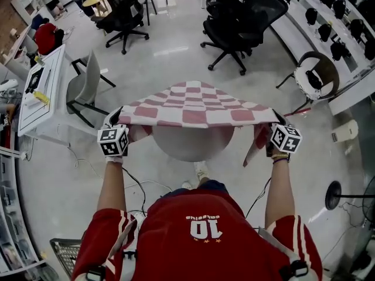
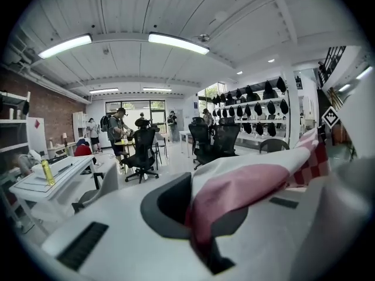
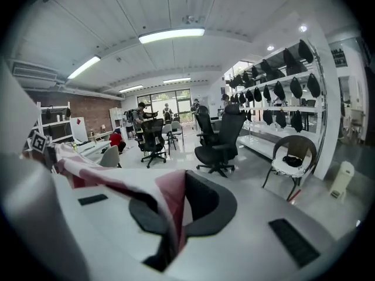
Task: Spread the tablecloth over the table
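Note:
A red-and-white checked tablecloth [image 1: 196,107] hangs stretched in the air above a small round white table [image 1: 193,146], hiding most of its top. My left gripper [image 1: 119,122] is shut on the cloth's near left corner and my right gripper [image 1: 275,122] on its near right corner. Loose cloth dangles below both corners. In the left gripper view the jaws [image 2: 202,227] pinch a pink fold of the cloth [image 2: 246,183], which runs off to the right. The right gripper view shows its jaws [image 3: 167,227] closed on the cloth [image 3: 94,171], which trails away to the left.
Black office chairs [image 1: 234,22] stand beyond the table, with another [image 1: 123,10] at the back left. A grey chair [image 1: 85,86] and a white desk [image 1: 41,92] are at left, a round-backed chair [image 1: 313,78] at right. Cables and a wire basket [image 1: 64,253] lie near my feet.

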A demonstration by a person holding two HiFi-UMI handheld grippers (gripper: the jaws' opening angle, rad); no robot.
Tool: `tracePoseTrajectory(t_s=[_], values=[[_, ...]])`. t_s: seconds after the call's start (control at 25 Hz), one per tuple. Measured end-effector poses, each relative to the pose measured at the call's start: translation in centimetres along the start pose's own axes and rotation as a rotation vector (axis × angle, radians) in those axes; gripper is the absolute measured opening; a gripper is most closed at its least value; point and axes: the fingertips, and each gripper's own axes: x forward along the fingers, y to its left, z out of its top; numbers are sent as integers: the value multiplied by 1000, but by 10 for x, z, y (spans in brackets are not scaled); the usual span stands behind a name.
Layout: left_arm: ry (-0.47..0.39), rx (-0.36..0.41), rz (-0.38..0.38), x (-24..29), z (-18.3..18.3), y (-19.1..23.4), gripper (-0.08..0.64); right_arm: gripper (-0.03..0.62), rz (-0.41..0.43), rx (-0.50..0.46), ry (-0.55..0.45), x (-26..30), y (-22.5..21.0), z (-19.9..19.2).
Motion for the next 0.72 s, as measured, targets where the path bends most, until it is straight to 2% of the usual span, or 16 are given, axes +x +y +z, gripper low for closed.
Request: tracePoseTrajectory(t_s=[0.2,0.4,0.64,0.68,0.72], values=[[68,5,9,-19,-46,-14,11,17,-14,46,68,-15,-2,-54],[132,-55,42,-37,-102,-30,11,17,-20,100,106,-24,0,-105],[197,-77,105,-47,-133,-39,14,18,5,52,188,-27,0,-137],[218,-73,121,-50,-140,-39,38,26,5,37,210,-29,-2,-143],[243,-63,136,-53,-147,-39,73,61,9,23,236,-32,-4,-150]])
